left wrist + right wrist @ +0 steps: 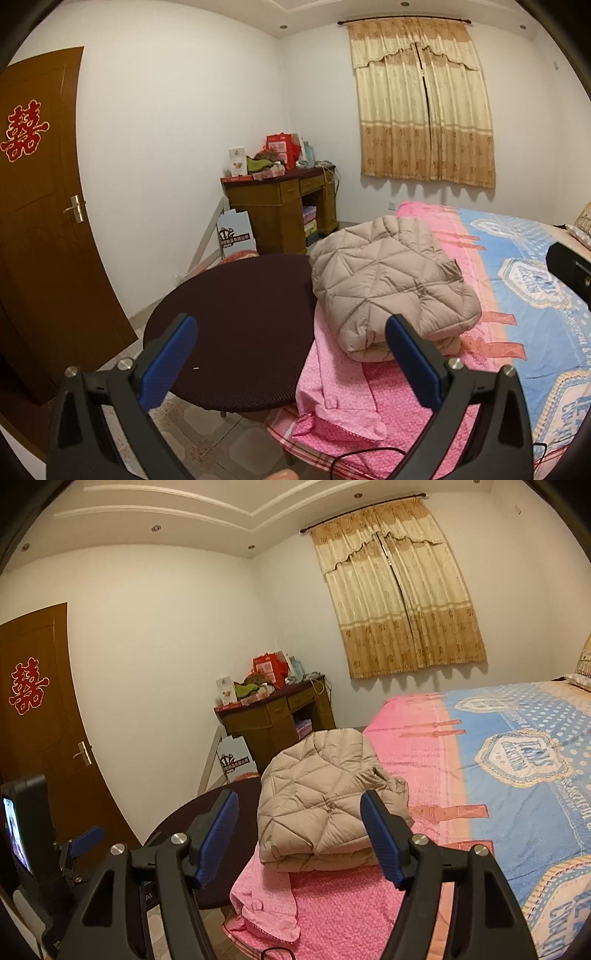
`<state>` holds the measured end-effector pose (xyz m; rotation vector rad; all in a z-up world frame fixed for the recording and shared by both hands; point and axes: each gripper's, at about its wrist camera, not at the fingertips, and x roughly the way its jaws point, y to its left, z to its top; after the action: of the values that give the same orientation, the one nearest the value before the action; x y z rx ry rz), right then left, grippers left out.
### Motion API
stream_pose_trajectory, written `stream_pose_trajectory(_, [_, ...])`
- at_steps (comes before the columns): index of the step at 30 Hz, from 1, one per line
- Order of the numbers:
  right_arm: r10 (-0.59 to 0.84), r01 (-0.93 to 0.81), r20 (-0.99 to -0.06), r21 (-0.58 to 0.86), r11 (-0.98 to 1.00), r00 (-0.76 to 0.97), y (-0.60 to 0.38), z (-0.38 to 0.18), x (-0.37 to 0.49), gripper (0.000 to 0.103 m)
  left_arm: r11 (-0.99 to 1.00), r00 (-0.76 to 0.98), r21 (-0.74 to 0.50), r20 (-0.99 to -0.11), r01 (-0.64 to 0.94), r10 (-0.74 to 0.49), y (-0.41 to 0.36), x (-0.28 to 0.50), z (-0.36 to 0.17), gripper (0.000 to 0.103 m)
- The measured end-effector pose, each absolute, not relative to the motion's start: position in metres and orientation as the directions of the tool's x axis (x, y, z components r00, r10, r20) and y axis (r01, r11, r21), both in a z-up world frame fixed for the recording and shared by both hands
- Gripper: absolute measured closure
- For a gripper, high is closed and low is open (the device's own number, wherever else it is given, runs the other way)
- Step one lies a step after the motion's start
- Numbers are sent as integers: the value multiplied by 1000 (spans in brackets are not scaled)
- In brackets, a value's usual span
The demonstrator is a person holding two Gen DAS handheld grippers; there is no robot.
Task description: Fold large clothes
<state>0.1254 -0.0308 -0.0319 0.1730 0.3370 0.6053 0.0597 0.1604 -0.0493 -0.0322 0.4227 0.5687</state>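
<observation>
A folded quilted jacket is laid on the bed's near corner, seemingly overhanging a round dark chair; both grippers' jaws are held wide, empty.

The bed carries a pink and blue sheet. A folded beige jacket lies on its pink end, straight ahead of the claw. Under the jacket lies a pink garment, hanging over the bed edge.

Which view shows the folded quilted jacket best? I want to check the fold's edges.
The right wrist view: the beige quilted jacket sits centred between open fingers, its stacked front edge fully visible. In the left wrist view the jacket lies right of centre, and one finger hides part of its front edge.
</observation>
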Motion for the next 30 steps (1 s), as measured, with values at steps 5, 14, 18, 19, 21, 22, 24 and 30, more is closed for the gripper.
stream_pose_trajectory(5, [592, -527, -260, 281, 802, 763, -32, -35, 128, 33, 841, 753, 94, -400, -533, 522, 160, 60, -52, 0])
stream_pose_trajectory(14, [595, -520, -267, 302, 799, 758, -36, -39, 133, 33, 848, 757, 110, -402, -519, 515, 149, 60, -51, 0])
stream_pose_trajectory(18, [590, -519, -265, 294, 803, 762, -34, -40, 131, 33, 835, 745, 116, -399, -537, 535, 147, 61, -51, 0])
stream_pose_trajectory(19, [589, -518, -266, 293, 804, 764, -33, -40, 131, 33, 834, 743, 116, -400, -539, 536, 148, 62, -52, 0])
stream_pose_trajectory(21, [590, -519, -269, 293, 803, 761, -32, -41, 131, 33, 842, 749, 109, -407, -528, 522, 150, 63, -53, 0])
stream_pose_trajectory(22, [589, -518, -271, 292, 804, 762, -31, -42, 131, 33, 850, 756, 106, -410, -515, 510, 150, 63, -53, 0])
stream_pose_trajectory(24, [586, -515, -274, 291, 806, 763, -29, -43, 131, 32, 862, 768, 103, -410, -496, 491, 150, 65, -54, 0])
stream_pose_trajectory(30, [586, -513, -280, 295, 806, 760, -27, -45, 131, 32, 869, 778, 96, -407, -485, 479, 151, 66, -54, 0])
